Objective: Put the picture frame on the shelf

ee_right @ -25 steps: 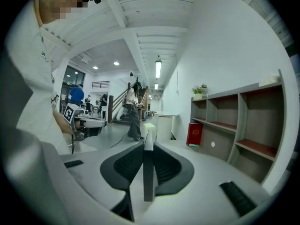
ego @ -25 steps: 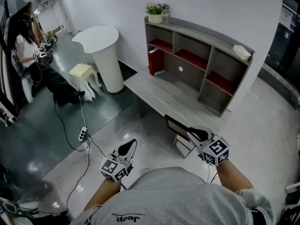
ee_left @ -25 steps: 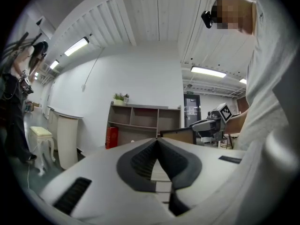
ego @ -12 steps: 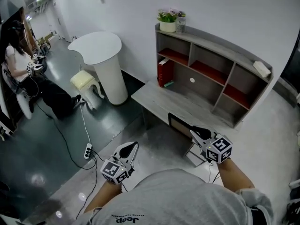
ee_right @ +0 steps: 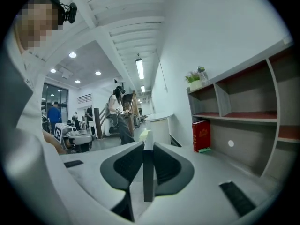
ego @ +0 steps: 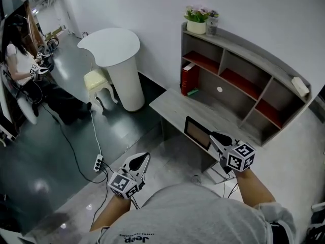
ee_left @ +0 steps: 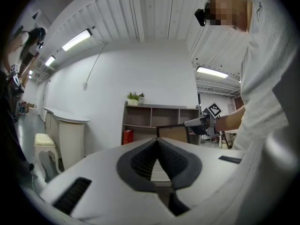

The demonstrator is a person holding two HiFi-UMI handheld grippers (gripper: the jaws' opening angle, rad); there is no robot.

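My right gripper (ego: 217, 138) is shut on a dark-framed picture frame (ego: 197, 132) with a tan panel, held upright at the front edge of the grey desk (ego: 172, 101). In the right gripper view the frame (ee_right: 147, 172) shows edge-on, pinched between the pads. The grey shelf (ego: 238, 60) with red-lined compartments stands on the desk's far side against the wall. Lower left, my left gripper (ego: 138, 160) is shut with nothing in it. In the left gripper view its pads meet at the tip (ee_left: 157, 139), and the frame (ee_left: 173, 134) shows beyond them.
A red book (ego: 189, 78) stands in the shelf's lower left bay, a potted plant (ego: 197, 20) and a white box (ego: 301, 86) sit on top. A white pedestal table (ego: 112, 47), a cream stool (ego: 96, 79), a floor power strip (ego: 97, 162) and a seated person (ego: 20, 60) are to the left.
Both grippers have moved forward toward the desk and shelf. The frame in the right gripper has gone from below the desk's front to its front edge. The left gripper stays shut.
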